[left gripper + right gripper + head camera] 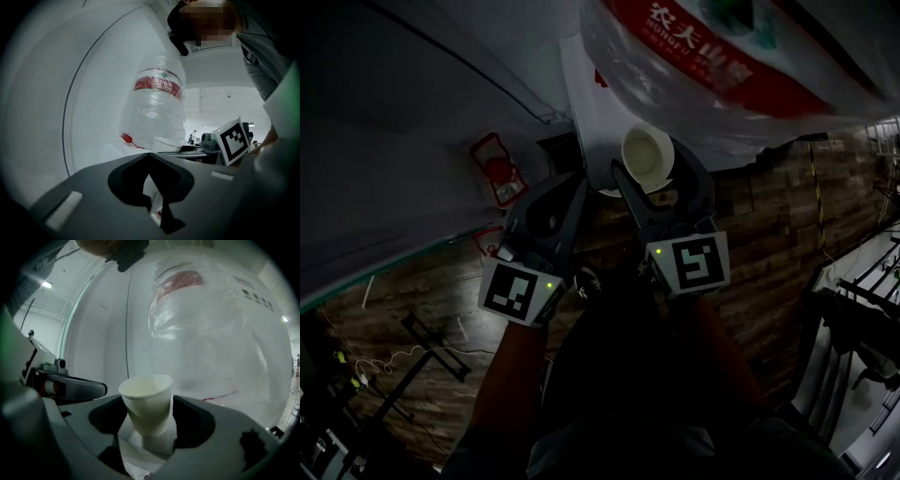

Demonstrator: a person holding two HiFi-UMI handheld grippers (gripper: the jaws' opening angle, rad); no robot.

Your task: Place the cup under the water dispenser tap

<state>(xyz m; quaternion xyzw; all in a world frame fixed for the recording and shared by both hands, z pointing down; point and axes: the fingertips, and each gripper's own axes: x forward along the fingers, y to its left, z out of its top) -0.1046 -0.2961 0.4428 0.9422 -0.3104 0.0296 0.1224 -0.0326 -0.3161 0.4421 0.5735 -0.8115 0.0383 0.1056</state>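
Much of water bottle [722, 56] beside cup [647, 155] cut off.

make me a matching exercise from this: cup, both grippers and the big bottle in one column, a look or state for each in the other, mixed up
1 cup
2 left hand-held gripper
3 right hand-held gripper
4 water bottle

a clear, red label
b jaws together, nothing between them
c white, empty
d jaws apart, one on each side of the cup

Pairs: 1-c, 2-b, 3-d, 4-a
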